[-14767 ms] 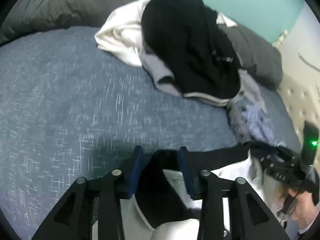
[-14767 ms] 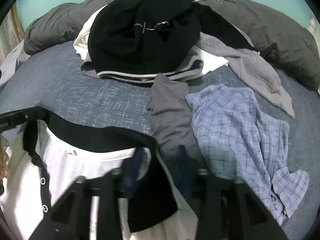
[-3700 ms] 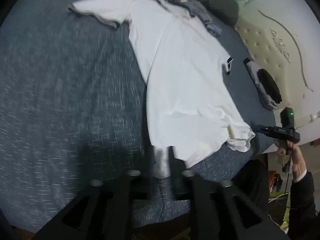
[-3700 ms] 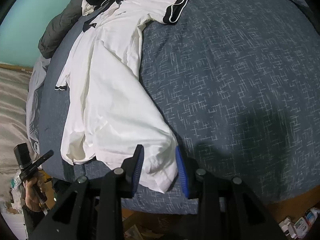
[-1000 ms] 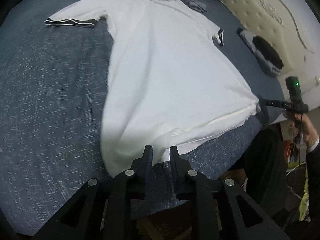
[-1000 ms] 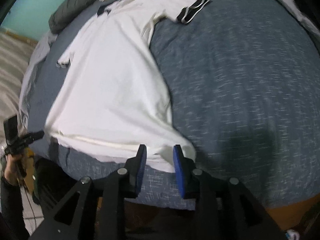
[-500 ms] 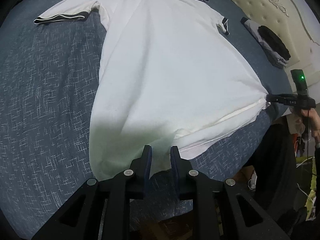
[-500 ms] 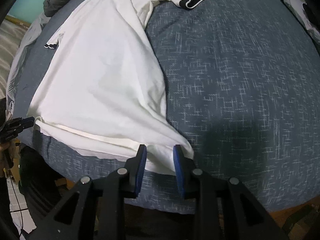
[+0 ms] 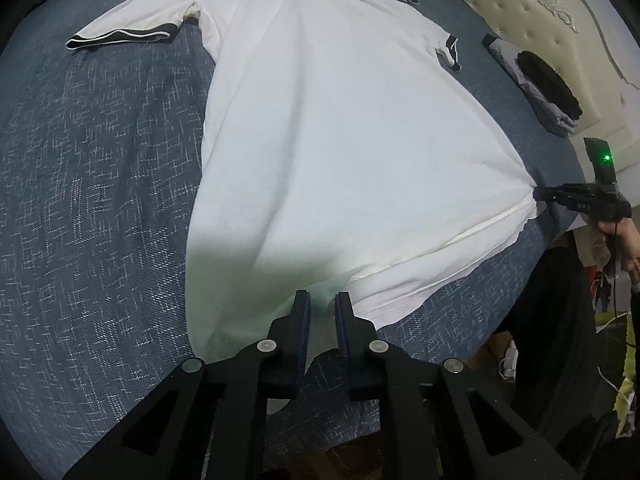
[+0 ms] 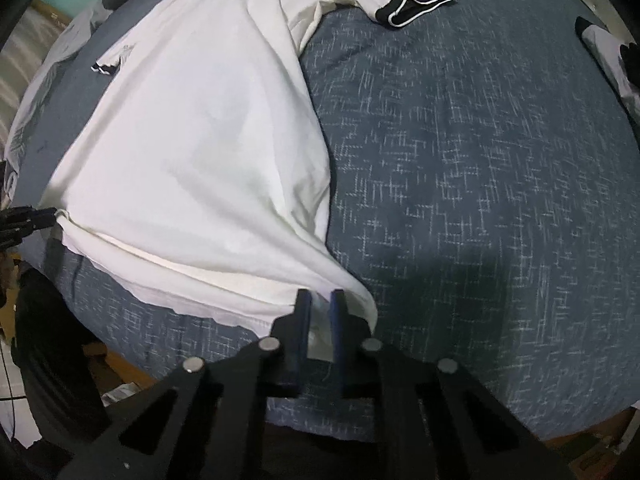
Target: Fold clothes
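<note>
Presently, step: shirt [image 9: 340,128] lay spread flat on the bed [image 9: 100,184], hem at its near edge.
Left gripper [image 9: 322,308]: pinched the left hem corner.
Right gripper [image 10: 319,306]: pinched the right hem corner.
Next: likely carrying the hem toward the collar, both corners level.

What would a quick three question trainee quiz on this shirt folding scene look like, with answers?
1. True or false: the shirt lies spread flat on the bed.
2. What does each gripper, left and right, hold? A) a sleeve B) a hem corner C) the collar
3. Fill in: the sleeve cuffs are ___ with white stripes.

Key: 1 true; 2 B; 3 black.
</note>
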`<move>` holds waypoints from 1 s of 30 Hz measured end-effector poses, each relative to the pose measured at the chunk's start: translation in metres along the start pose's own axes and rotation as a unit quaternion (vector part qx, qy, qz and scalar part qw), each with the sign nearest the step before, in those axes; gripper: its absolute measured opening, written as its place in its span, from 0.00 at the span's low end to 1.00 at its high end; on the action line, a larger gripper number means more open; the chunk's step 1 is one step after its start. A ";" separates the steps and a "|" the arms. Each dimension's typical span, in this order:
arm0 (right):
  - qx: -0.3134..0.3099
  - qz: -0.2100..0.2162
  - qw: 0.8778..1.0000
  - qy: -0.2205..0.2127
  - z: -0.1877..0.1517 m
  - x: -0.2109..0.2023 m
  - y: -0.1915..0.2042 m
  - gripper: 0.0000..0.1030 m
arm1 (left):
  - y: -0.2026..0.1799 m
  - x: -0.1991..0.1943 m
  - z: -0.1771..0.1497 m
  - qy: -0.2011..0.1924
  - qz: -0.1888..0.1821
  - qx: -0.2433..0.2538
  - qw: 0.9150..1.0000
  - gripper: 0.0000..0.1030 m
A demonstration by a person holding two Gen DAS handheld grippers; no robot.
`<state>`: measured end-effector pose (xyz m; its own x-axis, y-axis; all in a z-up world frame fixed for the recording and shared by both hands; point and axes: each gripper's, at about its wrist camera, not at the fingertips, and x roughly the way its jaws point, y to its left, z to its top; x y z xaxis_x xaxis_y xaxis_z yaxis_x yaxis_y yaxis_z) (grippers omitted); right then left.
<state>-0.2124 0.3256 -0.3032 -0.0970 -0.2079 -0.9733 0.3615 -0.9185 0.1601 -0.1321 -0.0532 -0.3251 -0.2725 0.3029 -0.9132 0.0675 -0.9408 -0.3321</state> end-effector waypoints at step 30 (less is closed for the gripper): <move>0.005 0.020 1.000 -0.015 -0.008 -0.014 -0.004 0.04 | -0.012 -0.005 0.005 -0.007 -0.001 0.006 1.000 0.12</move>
<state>-0.2049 0.3351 -0.2920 -0.1098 -0.2541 -0.9609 0.3568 -0.9124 0.2006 -0.1365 -0.0443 -0.3155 -0.2853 0.3025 -0.9095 0.0547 -0.9422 -0.3305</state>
